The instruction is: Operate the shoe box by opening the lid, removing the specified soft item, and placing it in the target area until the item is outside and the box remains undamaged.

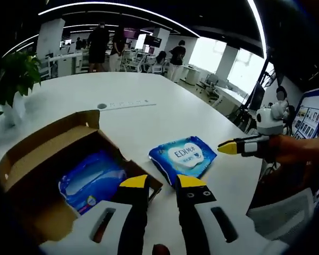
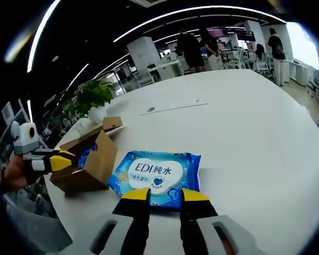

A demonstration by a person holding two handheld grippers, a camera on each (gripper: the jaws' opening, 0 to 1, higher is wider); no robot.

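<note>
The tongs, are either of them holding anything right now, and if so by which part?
Nothing is held. The left tongs hover open beside the cardboard box, and the right tongs sit open at the near edge of the blue wipes pack lying on the table.

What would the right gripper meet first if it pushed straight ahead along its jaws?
Most likely the blue wipes pack lying on the white table; the right gripper is open with its tips at the pack's near edge, though depth is unclear.

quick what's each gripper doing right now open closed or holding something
Left gripper: open, empty, by the cardboard box.
Right gripper: open, empty, at the wipes pack.
</note>
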